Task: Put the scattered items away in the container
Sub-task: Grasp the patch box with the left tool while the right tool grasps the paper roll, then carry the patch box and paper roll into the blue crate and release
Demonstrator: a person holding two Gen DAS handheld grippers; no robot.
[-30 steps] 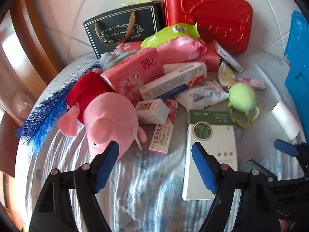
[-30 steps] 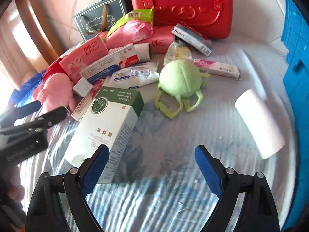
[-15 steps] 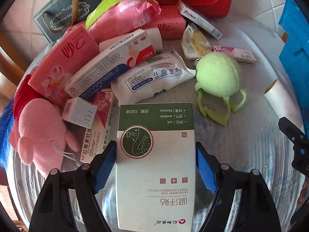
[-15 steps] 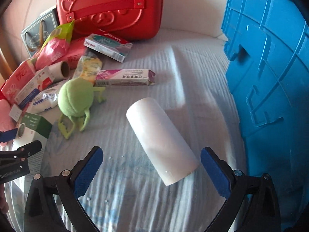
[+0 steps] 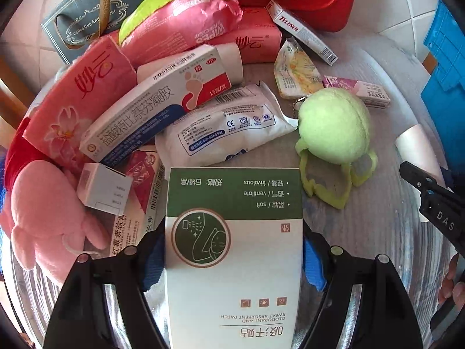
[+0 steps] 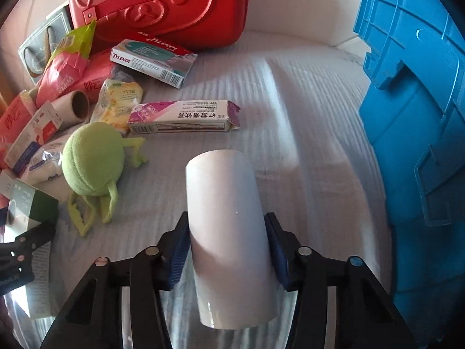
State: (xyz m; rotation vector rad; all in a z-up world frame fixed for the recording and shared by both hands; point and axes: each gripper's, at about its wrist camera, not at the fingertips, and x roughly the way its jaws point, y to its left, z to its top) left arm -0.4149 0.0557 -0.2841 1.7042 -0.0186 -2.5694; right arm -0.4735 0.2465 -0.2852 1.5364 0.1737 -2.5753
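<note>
Two pairs of hand-held tongs work over a round tabletop (image 6: 305, 110) covered in a pale ribbed cloth and strewn with small household items. The step in hand appears to be the pick-up. The right tongs (image 6: 228, 250) have just been closing, and their blue pads now pinch a white paper roll (image 6: 223, 218) lying lengthwise between them. The left tongs (image 5: 232, 258) stand fairly wide, one blue pad at each long edge of a green-and-white patch box (image 5: 232, 247) that lies flat on the cloth; the pads look to be touching its sides, though how firmly they press I cannot tell. The container, a blue plastic crate (image 6: 415, 116), stands just beside the roll at the right edge of the tabletop. Next, each item likely needs lifting clear of the cloth and carrying over the crate's rim before release; the roll is nearer and may go first. Counted among what remains: one green plush toy (image 6: 93, 163), one pink plush pig (image 5: 43, 212), one Tylenol box (image 6: 151, 61), one purple-and-white ointment box (image 6: 186, 116), one long white cream box (image 5: 157, 101), one white sealed pouch (image 5: 226, 125), one small yellow packet (image 6: 120, 101), at least two pink tissue packs, one pink wipes pack (image 5: 180, 26), one second, smaller roll (image 6: 74, 107), one red case (image 6: 162, 5) and one dark gift bag (image 5: 93, 14).
</note>
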